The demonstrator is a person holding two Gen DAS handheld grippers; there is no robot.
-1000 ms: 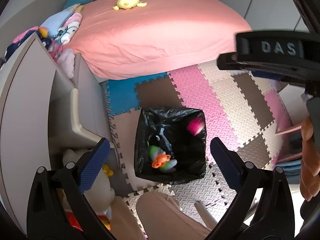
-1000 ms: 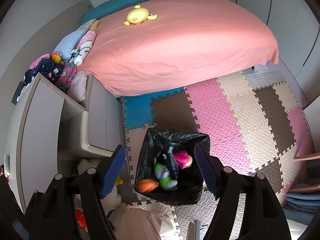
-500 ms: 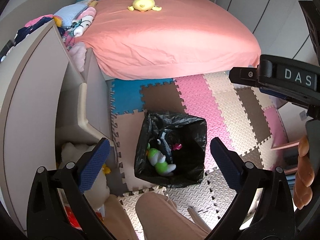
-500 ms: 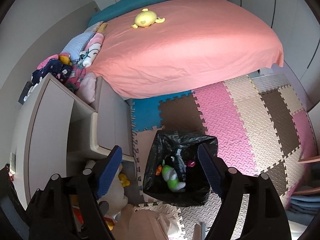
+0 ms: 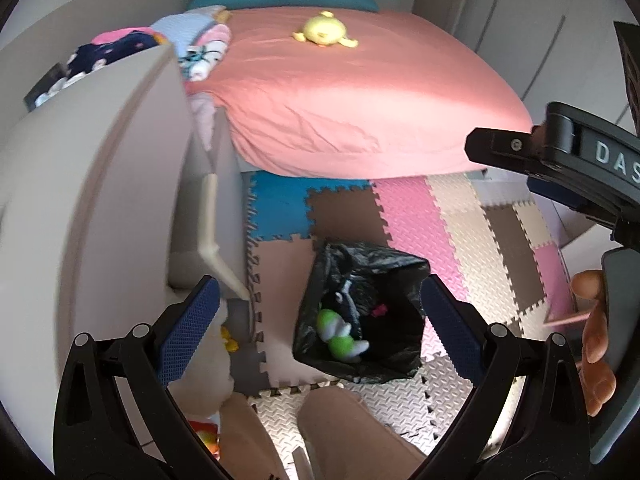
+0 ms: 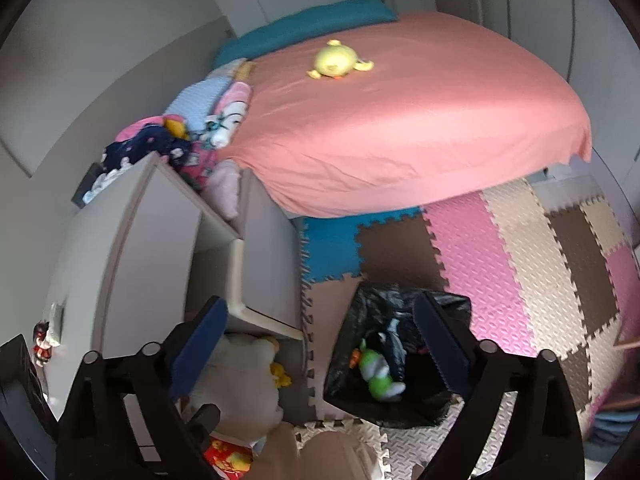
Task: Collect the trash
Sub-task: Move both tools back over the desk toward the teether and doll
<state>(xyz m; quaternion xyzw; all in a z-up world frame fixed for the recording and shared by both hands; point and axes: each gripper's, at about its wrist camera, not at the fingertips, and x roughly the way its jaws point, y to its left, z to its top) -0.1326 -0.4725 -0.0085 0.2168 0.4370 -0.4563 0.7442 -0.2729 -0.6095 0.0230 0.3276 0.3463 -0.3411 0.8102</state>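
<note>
Black trash bag (image 5: 362, 312) sat on foam mat (image 5: 472, 248) near bed-side edge, trash seen inside. Right gripper (image 6: 320, 344) opening wide, nothing held. Left gripper (image 5: 318, 316) spread wide, empty. Next piece best approached open, lined up first.

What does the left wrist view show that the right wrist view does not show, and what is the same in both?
Only the left wrist view shows the right tongs from the side, with the hand that holds them.

Only the right wrist view shows a small figurine at the left edge and the cream plush toy under the shelf clearly.

Both show the black trash bag with a green and white toy inside, the pink bed, the yellow plush on it, and the foam floor mat.
</note>
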